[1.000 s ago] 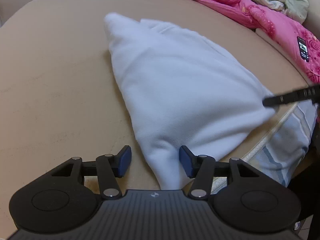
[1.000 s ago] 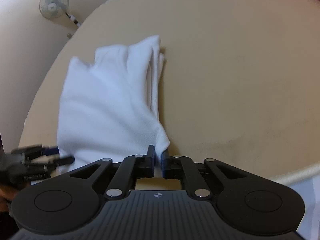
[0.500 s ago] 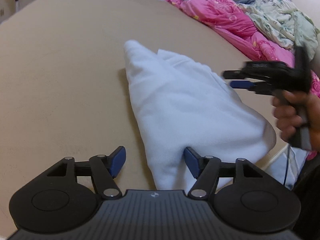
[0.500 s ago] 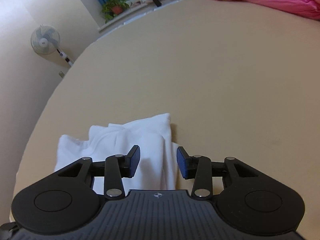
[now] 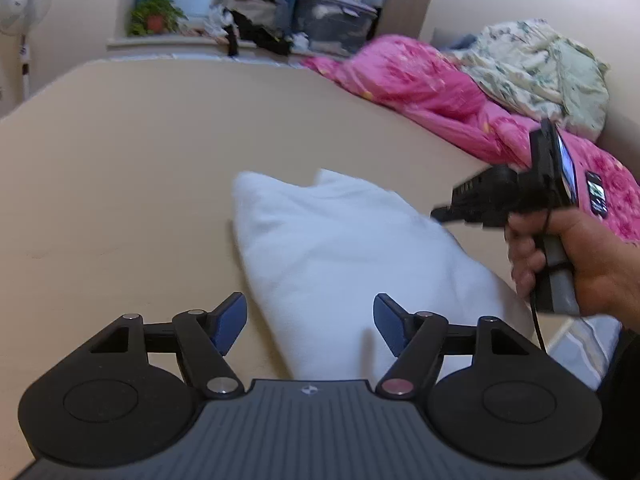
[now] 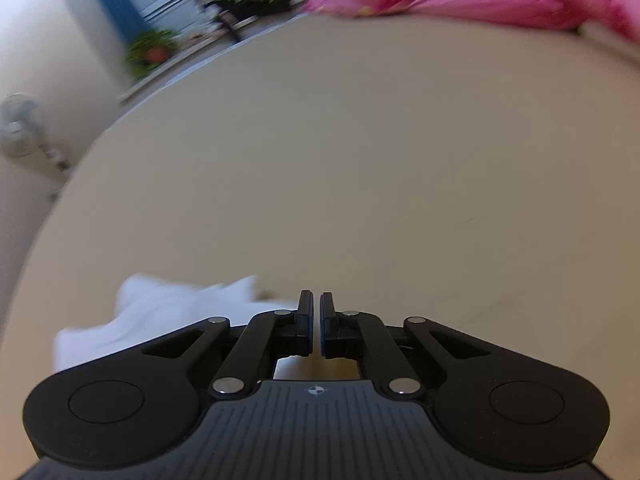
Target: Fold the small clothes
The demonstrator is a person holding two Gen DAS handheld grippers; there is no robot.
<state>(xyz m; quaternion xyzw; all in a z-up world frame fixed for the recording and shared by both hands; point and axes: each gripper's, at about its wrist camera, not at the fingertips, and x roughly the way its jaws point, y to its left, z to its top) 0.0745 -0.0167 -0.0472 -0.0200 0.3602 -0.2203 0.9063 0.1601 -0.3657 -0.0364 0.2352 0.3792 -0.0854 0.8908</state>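
Left wrist view: the white folded garment (image 5: 352, 264) is seen lying on the beige bed surface (image 5: 120, 184), its narrow near end reaching between the 2 blue pads of the left hand-held gripper (image 5: 310, 322), whose jaws are spread wide and grip nothing. To the right, the right hand-held gripper (image 5: 442, 213) is held above the garment's right edge by the person's right hand (image 5: 576, 256). A pink quilt (image 5: 440, 92) and a pale floral blanket (image 5: 536, 68) are heaped along the far right side. In the right wrist view, the jaws are seen drawn almost together with only a thin slit left and nothing between them; the garment is blurred at the lower left.
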